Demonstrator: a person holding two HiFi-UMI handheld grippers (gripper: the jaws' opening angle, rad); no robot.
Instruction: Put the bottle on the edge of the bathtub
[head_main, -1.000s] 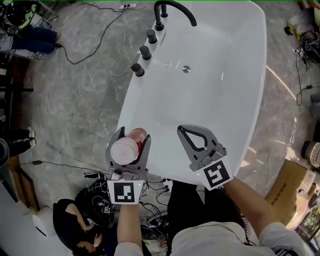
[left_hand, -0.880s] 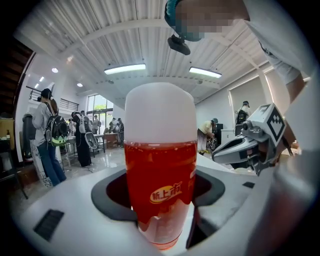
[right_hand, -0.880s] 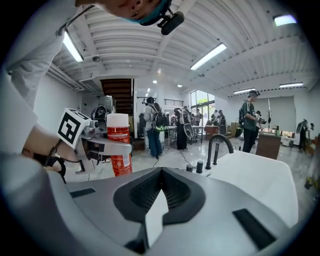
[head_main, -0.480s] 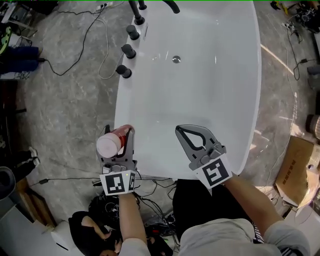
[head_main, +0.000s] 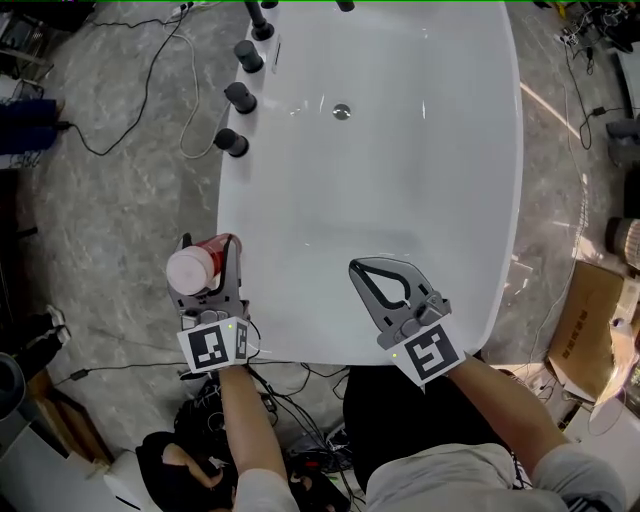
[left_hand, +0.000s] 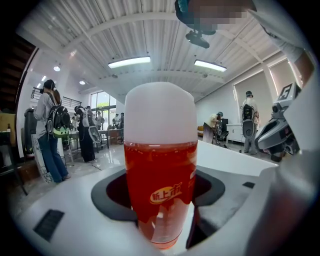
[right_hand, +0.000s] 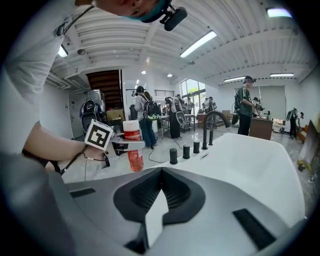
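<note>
Red bottle (left_hand: 160, 175) in left tongs (head_main: 207, 262) — label (left_hand: 167, 191) shows only close-up.

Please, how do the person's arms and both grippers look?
The left gripper and right gripper are grey, with curved black-lined jaws and a white cube printed with black squares. The person wears pale short sleeves; a black cord hangs at the left wrist.
</note>
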